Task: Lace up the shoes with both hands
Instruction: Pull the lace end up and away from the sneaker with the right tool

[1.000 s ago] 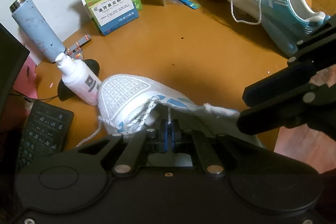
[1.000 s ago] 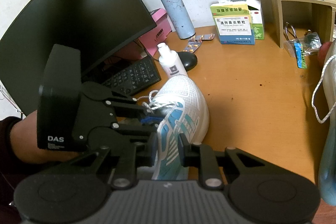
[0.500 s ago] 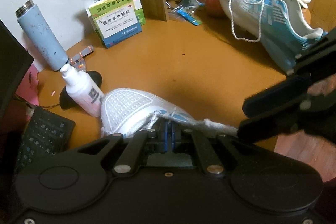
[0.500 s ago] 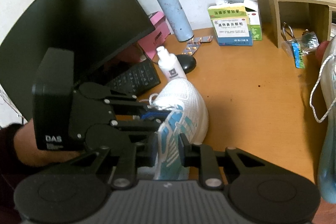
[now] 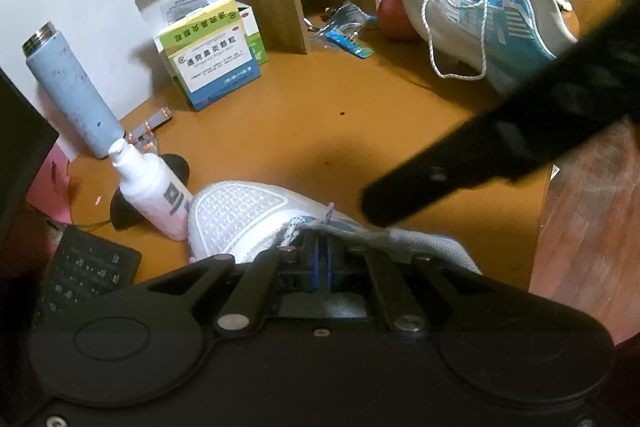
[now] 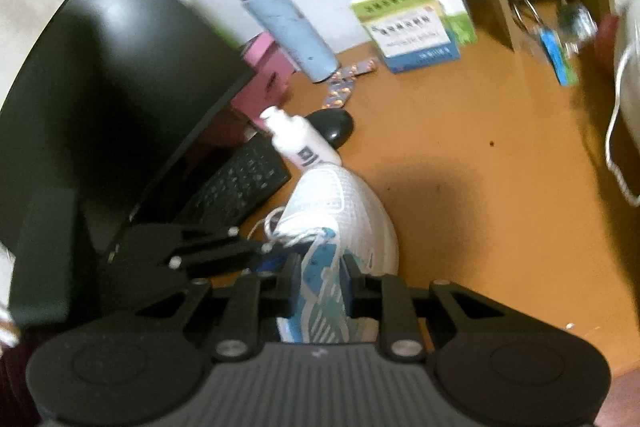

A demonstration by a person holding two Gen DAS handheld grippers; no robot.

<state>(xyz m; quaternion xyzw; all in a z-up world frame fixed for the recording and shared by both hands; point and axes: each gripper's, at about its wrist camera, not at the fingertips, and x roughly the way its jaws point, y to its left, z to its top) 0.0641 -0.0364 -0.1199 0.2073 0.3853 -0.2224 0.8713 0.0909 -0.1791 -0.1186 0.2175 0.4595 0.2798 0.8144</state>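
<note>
Left gripper (image 5: 318,259): fingers pressed together on the white lace (image 5: 291,231) at the near shoe's eyelets. Near shoe (image 5: 244,215), white mesh with blue side panels, lies just ahead of and beneath those fingertips, toe pointing away. Right gripper (image 6: 322,269): fingers partly apart, straddling the blue-striped side of the same shoe; whether the pads press on it cannot be told through the blur. White spray bottle (image 5: 154,193) stands just beyond the toe, left of the fingers. Second shoe (image 5: 484,27) rests well apart, far right, its lace hanging loose on the desk (image 5: 360,131).
</note>
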